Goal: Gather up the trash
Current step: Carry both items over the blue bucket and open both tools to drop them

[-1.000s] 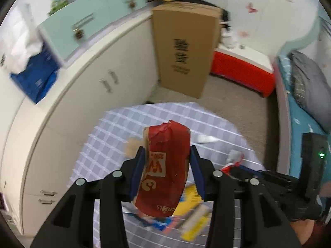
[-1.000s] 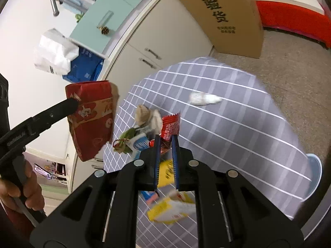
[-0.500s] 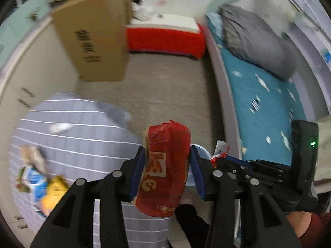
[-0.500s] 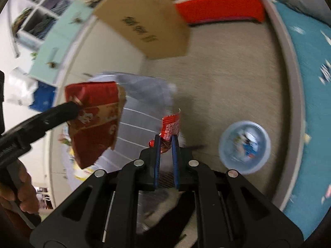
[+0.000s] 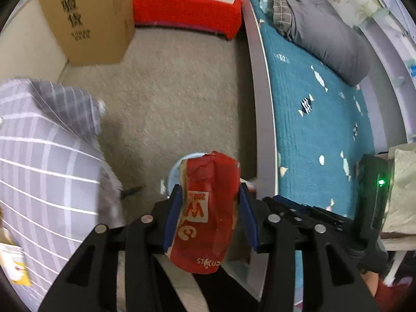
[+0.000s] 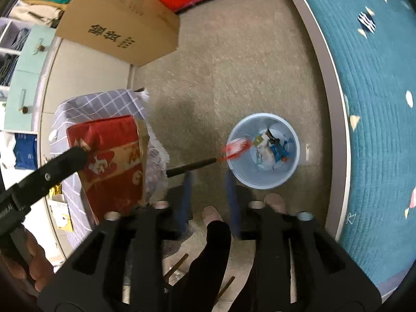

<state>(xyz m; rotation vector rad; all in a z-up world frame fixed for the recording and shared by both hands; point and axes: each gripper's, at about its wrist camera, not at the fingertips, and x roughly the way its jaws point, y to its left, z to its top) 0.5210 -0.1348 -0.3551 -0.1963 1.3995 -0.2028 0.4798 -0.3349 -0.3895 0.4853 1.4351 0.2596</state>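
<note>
A: Left wrist view first. What's my left hand-held gripper (image 5: pixel 210 209) doing?

B: I have it clenched on the red snack bag (image 5: pixel 208 213), blue pads pressing both sides. The bag stands upright between them. Print reads upside down: a big orange "W", "2018", a "3", and at the bottom something like "stkon", not fully legible. Behind the bag's top I see a sliver of the blue bin (image 5: pixel 179 167) on the floor, beside the bed (image 5: pixel 325 119). The checked tabletop (image 5: pixel 44 161) sits left, and the cardboard box (image 5: pixel 88 18) carries two large black Chinese characters.

A: And the right wrist view?

B: My right hand-held gripper (image 6: pixel 208 182) is opening, nothing between the pads. A small red wrapper (image 6: pixel 235 150), blurred, is in the air at the bin's near rim. The blue bin (image 6: pixel 262 179) already holds scraps of trash. The left hand-held gripper (image 6: pixel 62 163) shows at the left, gripping the red snack bag (image 6: pixel 111 166) over the tabletop's (image 6: pixel 104 104) edge.
</note>
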